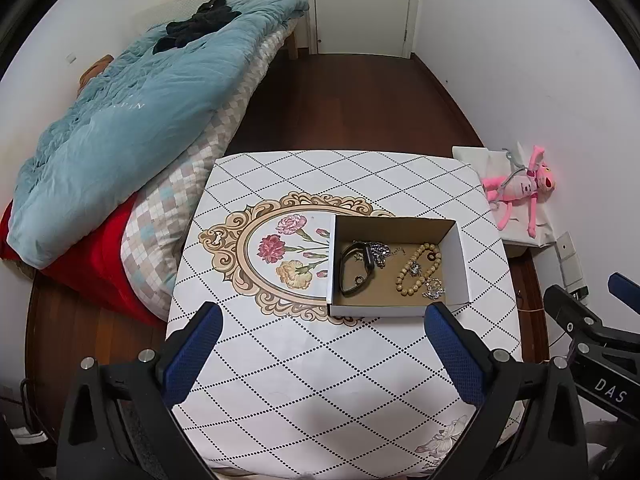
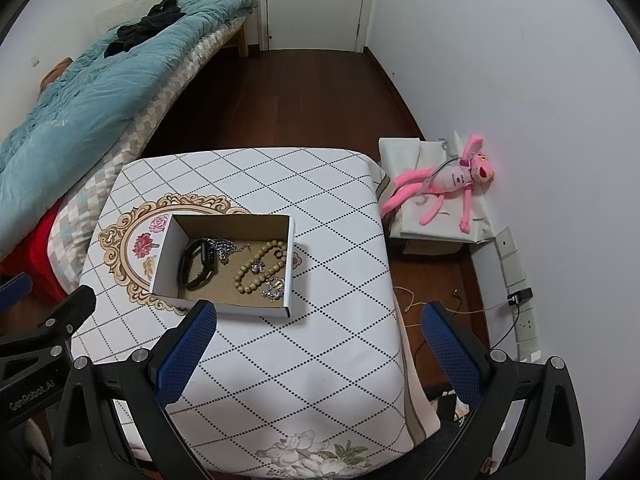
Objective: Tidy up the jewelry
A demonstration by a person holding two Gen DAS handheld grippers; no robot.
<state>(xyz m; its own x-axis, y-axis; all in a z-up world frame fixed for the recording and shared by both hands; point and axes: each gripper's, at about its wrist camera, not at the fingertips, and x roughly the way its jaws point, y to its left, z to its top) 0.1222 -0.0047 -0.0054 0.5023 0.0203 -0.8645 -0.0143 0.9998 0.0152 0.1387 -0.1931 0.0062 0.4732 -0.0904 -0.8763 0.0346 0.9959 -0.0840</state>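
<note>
A small open cardboard box (image 1: 460, 264) (image 2: 291, 264) stands on the table with the patterned white cloth (image 1: 312, 364) (image 2: 304, 360). Inside lie a black wristband (image 1: 354, 270) (image 2: 196, 268), a wooden bead bracelet (image 1: 418, 266) (image 2: 260, 268), a silver chain (image 1: 378, 251) (image 2: 224, 248) and small sparkly pieces (image 1: 434, 289) (image 2: 274, 289). My left gripper (image 1: 324, 320) is open and empty, held above the table just in front of the box. My right gripper (image 2: 320, 316) is open and empty, to the right of the box near the table's right edge.
A bed with a blue quilt (image 1: 132, 120) (image 2: 80, 92) runs along the left of the table. A pink plush toy (image 1: 520, 188) (image 2: 448, 184) lies on a white box at the right wall. Wall sockets and cables (image 2: 520, 300) are low on the right. A door (image 1: 360, 4) is at the back.
</note>
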